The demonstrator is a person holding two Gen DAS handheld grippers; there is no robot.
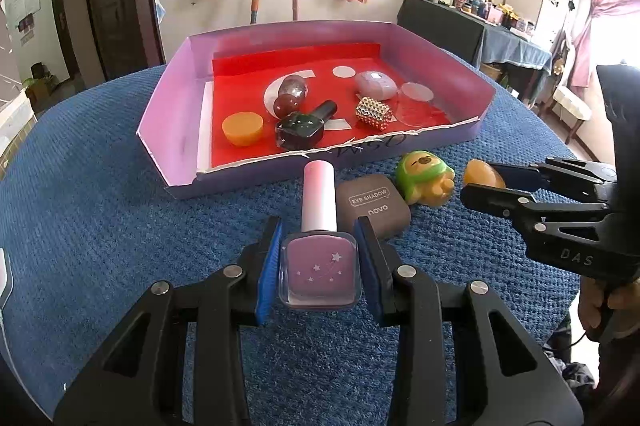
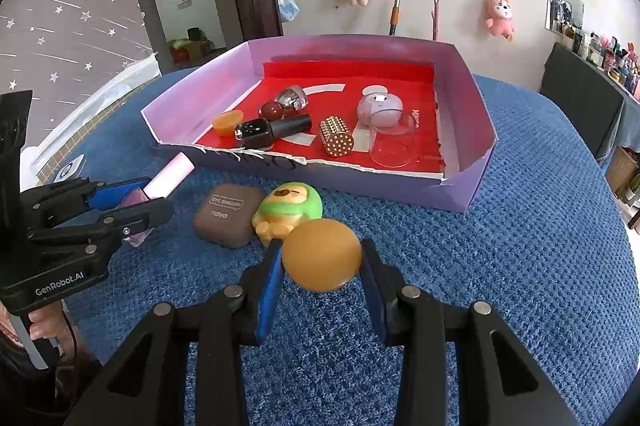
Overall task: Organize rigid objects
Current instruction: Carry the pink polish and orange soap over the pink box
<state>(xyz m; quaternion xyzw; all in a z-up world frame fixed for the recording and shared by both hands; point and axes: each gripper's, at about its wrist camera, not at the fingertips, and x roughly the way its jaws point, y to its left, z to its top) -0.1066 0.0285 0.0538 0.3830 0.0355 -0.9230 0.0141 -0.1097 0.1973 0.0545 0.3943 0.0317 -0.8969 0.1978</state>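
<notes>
My left gripper (image 1: 319, 268) is shut on a pink nail polish bottle (image 1: 319, 258) with a pale cap, in front of the purple box (image 1: 168, 113). In the right wrist view that left gripper (image 2: 148, 195) still pinches the bottle (image 2: 168, 179). My right gripper (image 2: 320, 268) is shut on an orange round piece (image 2: 322, 254); in the left wrist view the right gripper (image 1: 476, 181) holds this orange piece (image 1: 482, 173) at the right. A brown eye shadow case (image 1: 374, 205) and a green-hooded toy figure (image 1: 426, 181) lie on the blue cloth between the grippers.
The box with its red floor (image 2: 476, 185) holds a dark nail polish bottle (image 2: 272, 129), an orange cup (image 2: 227, 121), a gold studded cylinder (image 2: 337, 135), a lilac case (image 2: 378, 105), clear lids and a silver-and-red item. A person's hand (image 2: 44, 326) grips the left handle.
</notes>
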